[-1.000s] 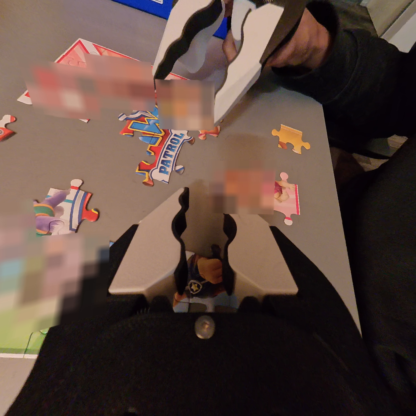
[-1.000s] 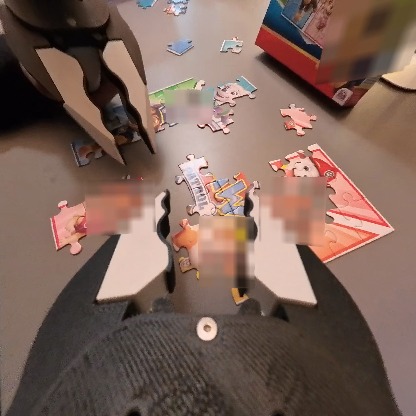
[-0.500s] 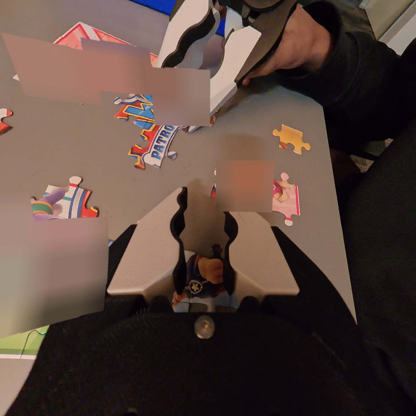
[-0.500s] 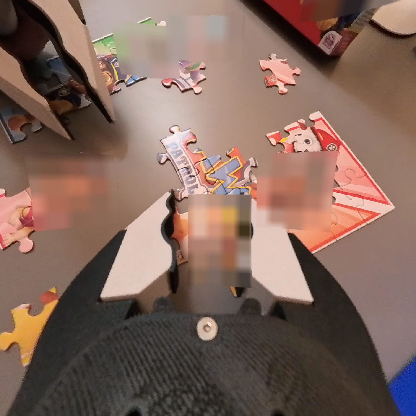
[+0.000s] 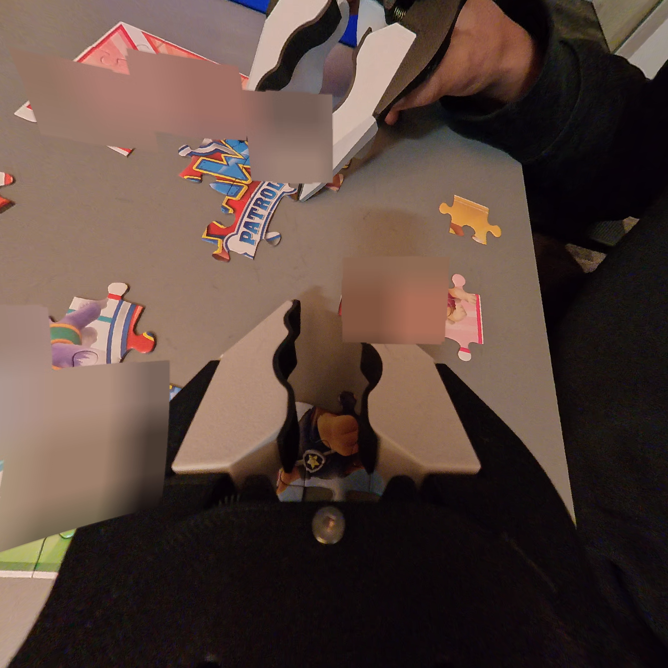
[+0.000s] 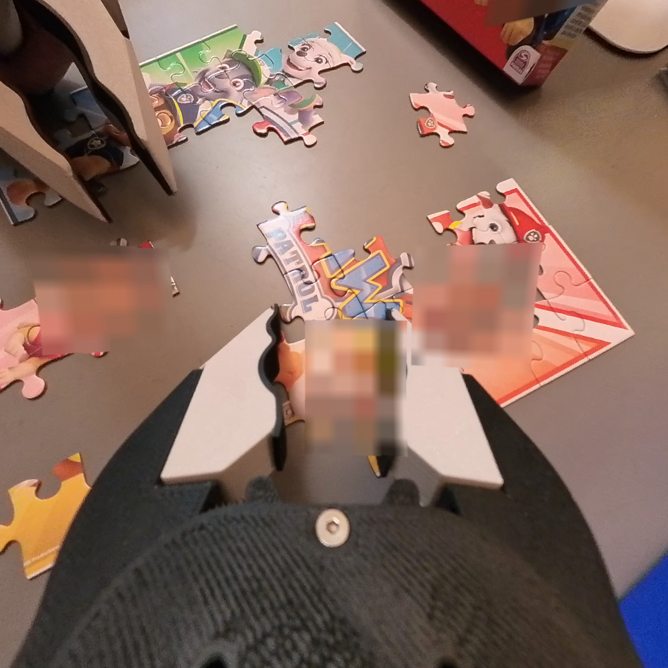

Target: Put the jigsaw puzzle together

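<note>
Between the right tongs, low over the grey counter, lies an orange puzzle piece. The tongs look clenched on it across its width: the left pad sits against its edge, while a blurred patch hides most of the piece and the other pad. Straight ahead of those fingertips, touching or just short of them, is a lettered cluster of red, blue and yellow pieces. Its long axis slants from far left to near right. Just to the right of it lies a red-bordered section, already joined at a corner. A yellow piece sits well apart at the near left. The left tongs stand farther off, tips down near the counter, with their fingers parted and apparently gripping nothing. A dark-blue piece shows through the gap near their base, seemingly lying flat beneath them rather than pinched. The right tongs are thus much nearer the lettered cluster, with a hand behind them at the counter's edge.
</note>
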The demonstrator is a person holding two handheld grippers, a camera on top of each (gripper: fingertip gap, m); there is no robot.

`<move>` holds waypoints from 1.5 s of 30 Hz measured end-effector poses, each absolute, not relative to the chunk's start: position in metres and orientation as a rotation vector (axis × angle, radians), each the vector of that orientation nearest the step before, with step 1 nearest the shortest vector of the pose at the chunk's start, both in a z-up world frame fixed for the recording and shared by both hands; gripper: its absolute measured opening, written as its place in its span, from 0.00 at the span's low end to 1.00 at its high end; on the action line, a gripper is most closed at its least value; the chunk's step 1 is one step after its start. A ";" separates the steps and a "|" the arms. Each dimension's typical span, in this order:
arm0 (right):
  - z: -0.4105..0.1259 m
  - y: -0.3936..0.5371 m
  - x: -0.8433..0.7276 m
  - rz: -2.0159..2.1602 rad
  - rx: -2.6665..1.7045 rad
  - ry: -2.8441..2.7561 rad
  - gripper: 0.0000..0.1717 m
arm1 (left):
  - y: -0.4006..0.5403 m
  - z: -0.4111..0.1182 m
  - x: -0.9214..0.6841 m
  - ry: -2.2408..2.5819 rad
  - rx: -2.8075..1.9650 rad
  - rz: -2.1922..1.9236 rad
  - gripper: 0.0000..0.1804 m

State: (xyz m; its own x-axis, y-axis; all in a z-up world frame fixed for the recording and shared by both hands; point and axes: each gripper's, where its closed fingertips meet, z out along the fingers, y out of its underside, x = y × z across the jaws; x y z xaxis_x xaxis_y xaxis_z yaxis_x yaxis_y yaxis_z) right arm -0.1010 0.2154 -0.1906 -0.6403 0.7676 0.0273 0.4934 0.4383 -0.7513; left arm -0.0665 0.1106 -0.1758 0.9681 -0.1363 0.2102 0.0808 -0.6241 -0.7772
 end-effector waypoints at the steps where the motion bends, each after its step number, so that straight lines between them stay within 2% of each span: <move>1: -0.191 0.215 -0.101 1.037 -1.074 -2.330 0.33 | 0.111 -0.176 -0.067 0.037 -2.224 -0.314 0.15; 19: -0.191 0.221 -0.105 1.007 -1.139 -2.278 0.36 | 0.111 -0.177 -0.065 0.042 -2.233 -0.319 0.15; 45: -0.191 0.231 -0.107 0.997 -1.183 -2.247 0.35 | 0.111 -0.174 -0.065 0.037 -2.214 -0.335 0.16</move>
